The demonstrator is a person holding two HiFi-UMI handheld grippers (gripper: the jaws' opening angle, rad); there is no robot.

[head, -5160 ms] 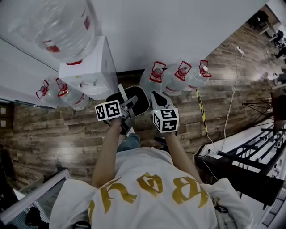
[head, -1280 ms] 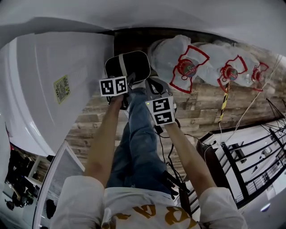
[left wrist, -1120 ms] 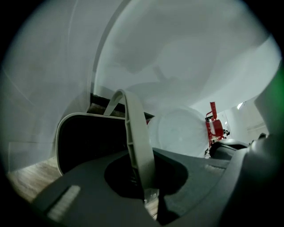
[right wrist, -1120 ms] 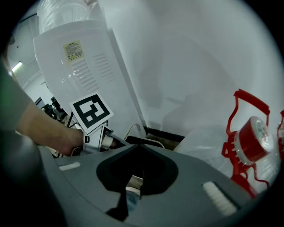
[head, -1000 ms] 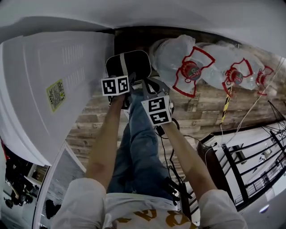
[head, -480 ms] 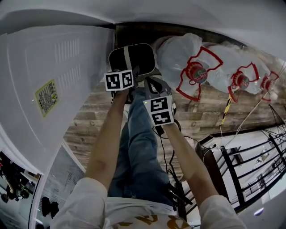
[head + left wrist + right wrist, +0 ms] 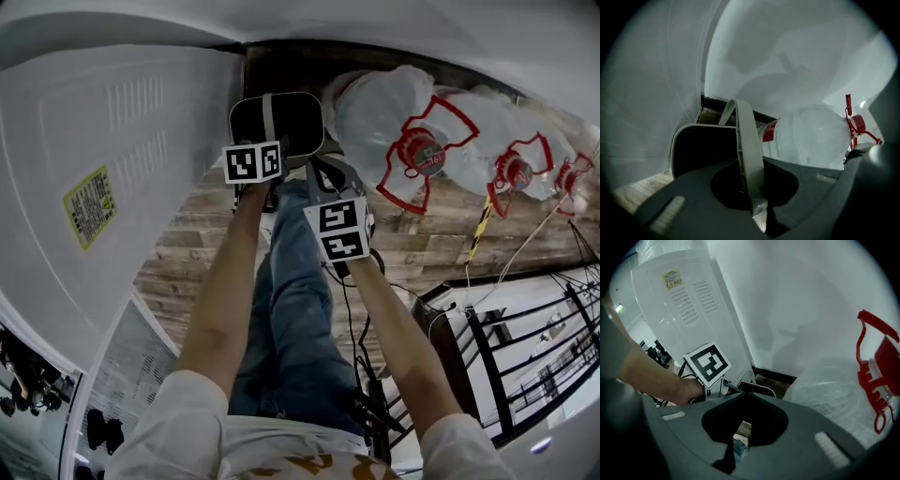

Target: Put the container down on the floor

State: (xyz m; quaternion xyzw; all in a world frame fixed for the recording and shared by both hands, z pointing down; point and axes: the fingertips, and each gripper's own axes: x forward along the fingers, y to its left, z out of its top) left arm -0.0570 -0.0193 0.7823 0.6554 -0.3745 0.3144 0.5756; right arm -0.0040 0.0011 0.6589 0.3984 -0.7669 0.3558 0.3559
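The dispenser (image 7: 122,169) fills our left side and the wrapped bottles (image 7: 384,122) lie to our right. The container (image 7: 291,117) hangs low in the gap between them, close to the wall. We cannot tell whether its base touches the floor (image 7: 216,234).

We judge the container to be stiff plastic and, with its dark inside looking empty, fairly light. It should not crush or sag. Its handle (image 7: 745,140) is a thin pale hoop, so the body is likely to swing under it. The top of that hoop is the place to hold.

The left claw (image 7: 750,161) is clenched on the handle, which runs straight through its jaws. The right claw (image 7: 746,394) has its jaws together with nothing between them, and only jeans show through the gap below.

The head view gives us the layout and both arms, but not the jaws. The left gripper view alone shows the pinch on the handle and the container's pale rim by the baseboard. The right gripper view alone shows the left hand (image 7: 686,390) from the side.
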